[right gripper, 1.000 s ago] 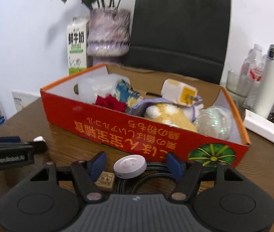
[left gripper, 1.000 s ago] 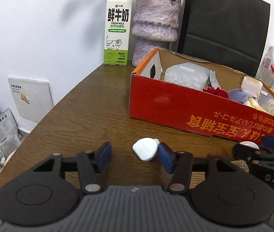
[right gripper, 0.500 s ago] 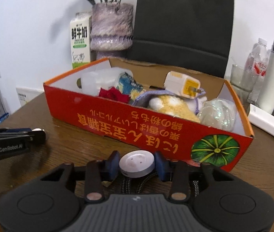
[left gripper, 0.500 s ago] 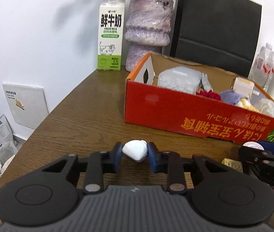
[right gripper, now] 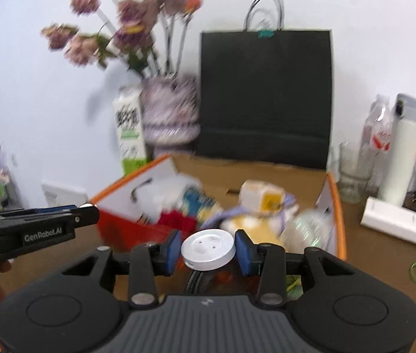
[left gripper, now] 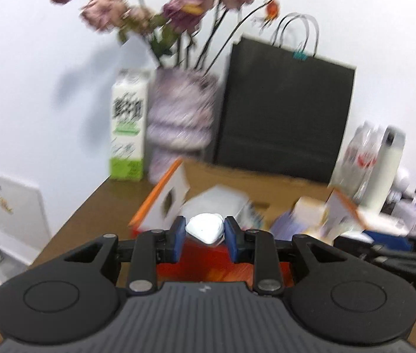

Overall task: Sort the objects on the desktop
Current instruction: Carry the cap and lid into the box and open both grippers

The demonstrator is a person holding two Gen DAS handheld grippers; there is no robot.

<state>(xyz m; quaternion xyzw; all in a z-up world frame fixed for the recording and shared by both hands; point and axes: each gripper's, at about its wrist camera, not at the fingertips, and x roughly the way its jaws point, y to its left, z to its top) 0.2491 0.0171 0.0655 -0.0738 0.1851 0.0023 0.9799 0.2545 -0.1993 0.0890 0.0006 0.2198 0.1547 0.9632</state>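
Observation:
My left gripper [left gripper: 205,236] is shut on a small white rounded-triangle gadget [left gripper: 205,229], held in the air in front of the red cardboard box [left gripper: 208,264]. My right gripper [right gripper: 208,248] is shut on a round white disc [right gripper: 208,248] with a braided black cable [right gripper: 199,278] hanging below it, above the box's front wall [right gripper: 125,226]. The box holds several items: a yellow-white plug [right gripper: 262,195], a red cloth [right gripper: 177,220], a yellow plush [right gripper: 249,223]. The left gripper's side [right gripper: 31,229] shows at the left of the right wrist view.
A milk carton [left gripper: 128,129], a purple vase of dried flowers [left gripper: 178,123] and a black paper bag [left gripper: 284,108] stand behind the box. At the right are a white thermos [right gripper: 403,150], plastic bottles [right gripper: 377,135], a glass [right gripper: 353,173] and a white power bank [right gripper: 396,225].
Both grippers closed on their objects, the white gadget and the white disc, and lifted them off the table. Both views now sit higher and tilt up over the box.

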